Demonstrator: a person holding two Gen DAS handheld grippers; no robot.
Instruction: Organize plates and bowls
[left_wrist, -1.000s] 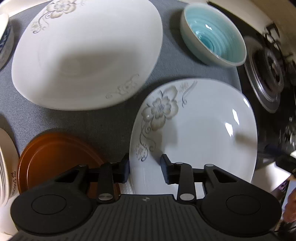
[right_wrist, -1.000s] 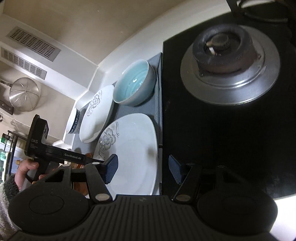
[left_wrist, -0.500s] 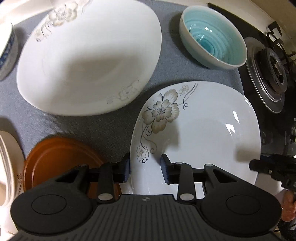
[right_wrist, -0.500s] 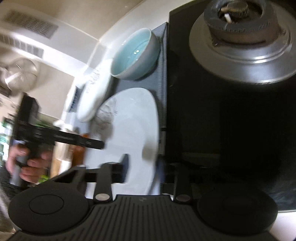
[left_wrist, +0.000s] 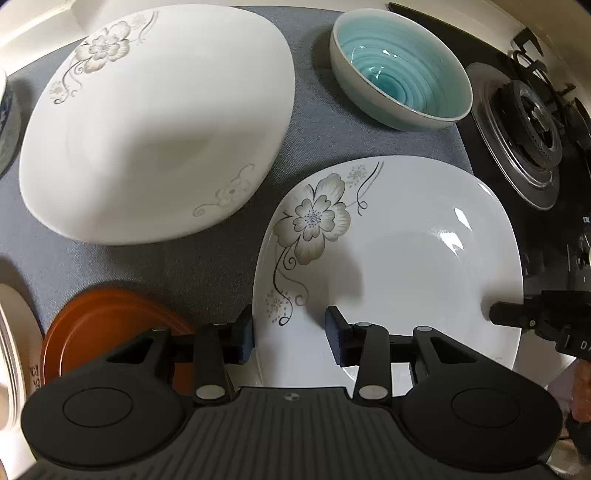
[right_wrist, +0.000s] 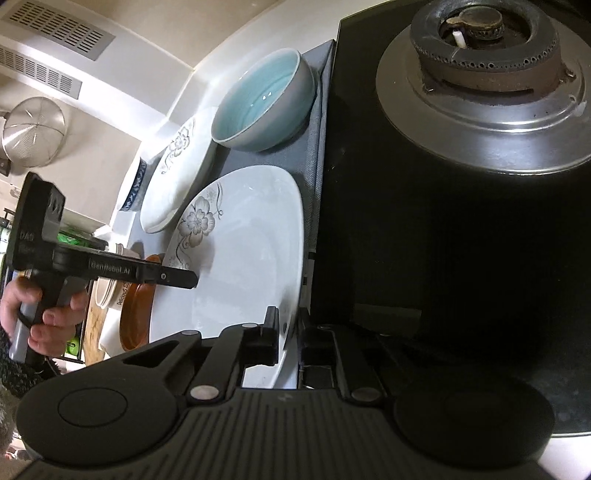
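Observation:
A white plate with a grey flower (left_wrist: 406, 258) lies on the grey mat (left_wrist: 184, 269) next to the stove. My left gripper (left_wrist: 290, 339) points down over the plate's left rim. Its jaws are opening, with the rim between them and the pads not pressing. From the stove side, my right gripper (right_wrist: 290, 328) is shut on the same plate's (right_wrist: 243, 251) right rim. A bigger white flower plate (left_wrist: 155, 122) lies behind it. A bowl with a light blue inside (left_wrist: 402, 70) stands at the back by the stove.
A brown plate (left_wrist: 110, 325) lies left of my left gripper, beside a white dish with lettering (left_wrist: 14, 339). A blue-patterned bowl (left_wrist: 5, 122) sits at the far left. The black stove with its burner (right_wrist: 480, 85) fills the right. A person's hand (right_wrist: 48, 314) holds the left gripper.
The right gripper went from wide open to shut on the near plate's right rim and now shows at that rim in the left view. The left jaws stand slightly wider.

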